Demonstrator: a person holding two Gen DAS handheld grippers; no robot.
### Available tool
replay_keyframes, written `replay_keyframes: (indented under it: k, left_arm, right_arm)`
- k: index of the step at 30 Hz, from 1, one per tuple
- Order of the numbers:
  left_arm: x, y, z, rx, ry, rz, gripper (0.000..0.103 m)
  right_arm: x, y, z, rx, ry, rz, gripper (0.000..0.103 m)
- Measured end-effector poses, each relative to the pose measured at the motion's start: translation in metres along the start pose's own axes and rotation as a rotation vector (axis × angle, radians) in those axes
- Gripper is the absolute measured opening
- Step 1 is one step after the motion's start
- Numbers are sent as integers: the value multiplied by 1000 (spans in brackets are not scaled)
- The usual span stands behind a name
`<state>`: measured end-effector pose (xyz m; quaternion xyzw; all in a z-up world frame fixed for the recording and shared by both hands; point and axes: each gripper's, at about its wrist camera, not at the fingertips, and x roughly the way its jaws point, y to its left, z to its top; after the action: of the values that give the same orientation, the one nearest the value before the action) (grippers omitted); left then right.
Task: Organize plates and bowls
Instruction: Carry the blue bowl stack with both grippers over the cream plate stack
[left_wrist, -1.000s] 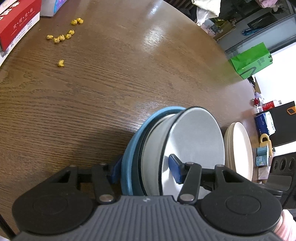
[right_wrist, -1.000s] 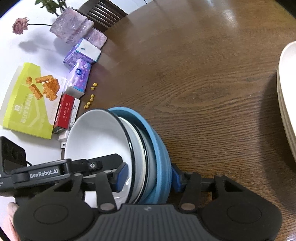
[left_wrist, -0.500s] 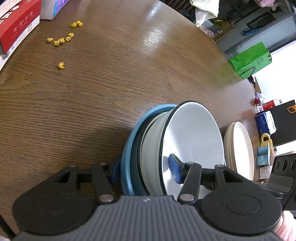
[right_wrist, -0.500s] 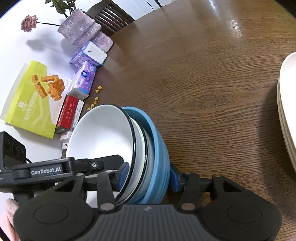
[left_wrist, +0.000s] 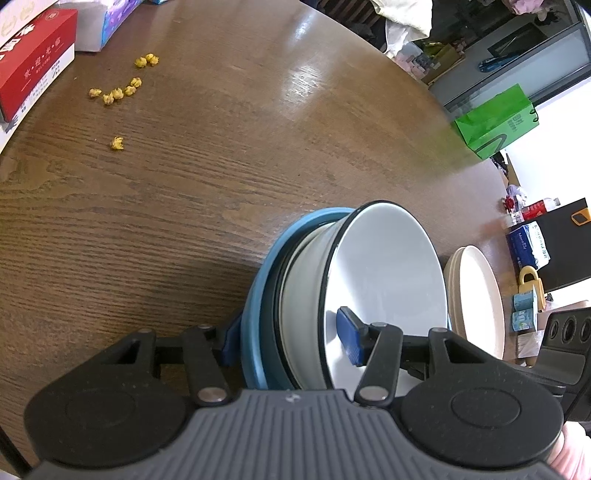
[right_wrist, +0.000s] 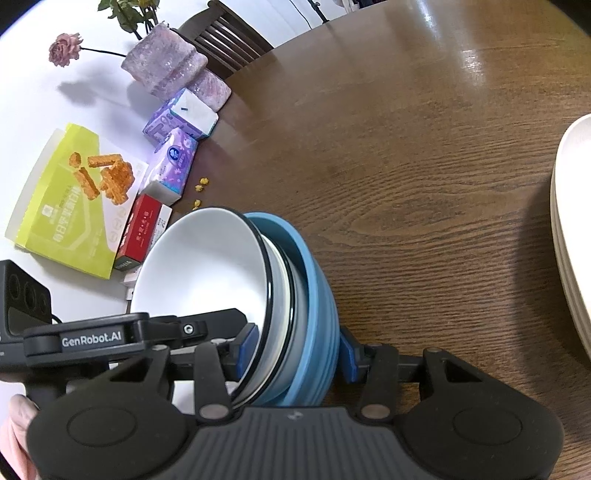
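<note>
Clamped across the bowl stack (left_wrist: 332, 295), my left gripper (left_wrist: 290, 341) has one blue pad low inside the white bowl (left_wrist: 391, 273) and the other against the outer wall of the blue bowl (left_wrist: 255, 317). That stack sits in the lower middle of the left wrist view, tipped so the open mouths face right. Plates (left_wrist: 480, 295) lie stacked at the right edge, just beside the bowls, on the table (left_wrist: 184, 206). Yellow crumbs (left_wrist: 118, 92) are scattered at upper left near a red box (left_wrist: 33, 85). A green bag (left_wrist: 495, 122) stands beyond the table at upper right.

From the right wrist view, my right gripper (right_wrist: 297, 352) pinches the same stack (right_wrist: 280, 302) from the other side: its left pad inside the white bowl (right_wrist: 199, 266), its right pad on the blue bowl (right_wrist: 317, 314) outside. Here the stack fills the lower middle and its mouths face left. My left gripper's body (right_wrist: 110, 336) shows at lower left, reaching into the white bowl. Plates (right_wrist: 572, 236) curve along the right edge, well apart from the bowls. At upper left I see a yellow-green box (right_wrist: 62, 199), tissue packs (right_wrist: 173, 166), the red box (right_wrist: 144, 229) and a vase (right_wrist: 166, 62).
</note>
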<state>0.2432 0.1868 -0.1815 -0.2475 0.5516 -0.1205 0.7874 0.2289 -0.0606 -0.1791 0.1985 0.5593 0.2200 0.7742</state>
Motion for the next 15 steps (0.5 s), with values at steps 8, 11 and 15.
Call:
replay_keyframes:
  k: [8, 11, 15]
  left_arm:
    - [-4, -5, 3, 14, -10, -1, 53]
    - [-6, -9, 4, 19, -15, -2, 53]
    - [-7, -15, 6, 27, -22, -3, 53]
  right_arm:
    - [-8, -4, -1, -4, -16, 5, 45]
    - [-11, -4, -1, -4, -22, 7, 45]
    - [-16, -6, 1, -8, -31, 10, 45]
